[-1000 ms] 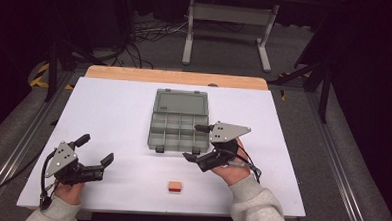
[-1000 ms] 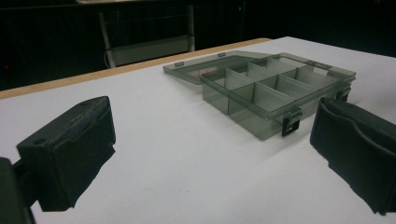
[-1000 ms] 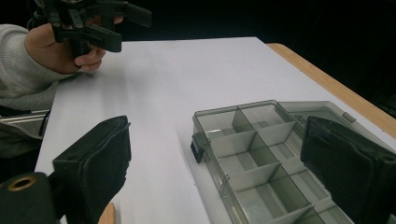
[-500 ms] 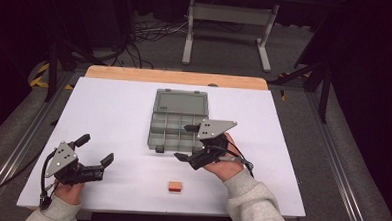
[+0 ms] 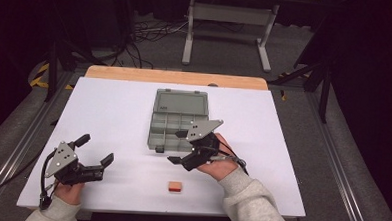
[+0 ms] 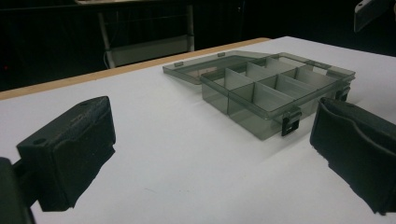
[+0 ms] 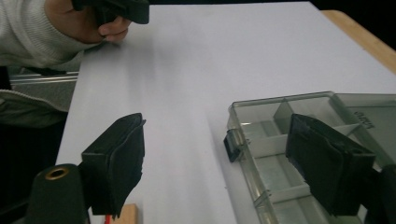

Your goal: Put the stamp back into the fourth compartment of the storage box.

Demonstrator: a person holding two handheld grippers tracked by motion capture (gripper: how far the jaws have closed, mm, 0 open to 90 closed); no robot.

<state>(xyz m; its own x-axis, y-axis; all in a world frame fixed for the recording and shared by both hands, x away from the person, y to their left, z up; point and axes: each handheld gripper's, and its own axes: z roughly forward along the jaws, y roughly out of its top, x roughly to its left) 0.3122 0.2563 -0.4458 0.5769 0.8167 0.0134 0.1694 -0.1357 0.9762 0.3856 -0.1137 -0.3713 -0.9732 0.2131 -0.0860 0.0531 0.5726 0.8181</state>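
White bench [image 5: 109, 111] carries an open grey compartment organiser box [image 5: 177, 120] at centre, lid laid flat on the far side. Right hand-held gripper [image 5: 178, 147], jaws apart and just closing, straddles the box's near wall, apparently to grip it; left hand-held gripper [image 5: 96, 149] waits near-left, jaws apart, empty. Small orange block [image 5: 174, 187] lies near the front edge.

Grey translucent organiser box [image 5: 177, 120] on a white table [image 5: 108, 116] — small orange block [image 5: 174, 186], black tongs [image 5: 181, 147].

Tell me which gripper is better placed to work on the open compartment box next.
Right. The right gripper hangs at the grey compartment box's near edge, jaws apart astride its front corner and just closing. The left gripper sits far off at the table's near left corner.
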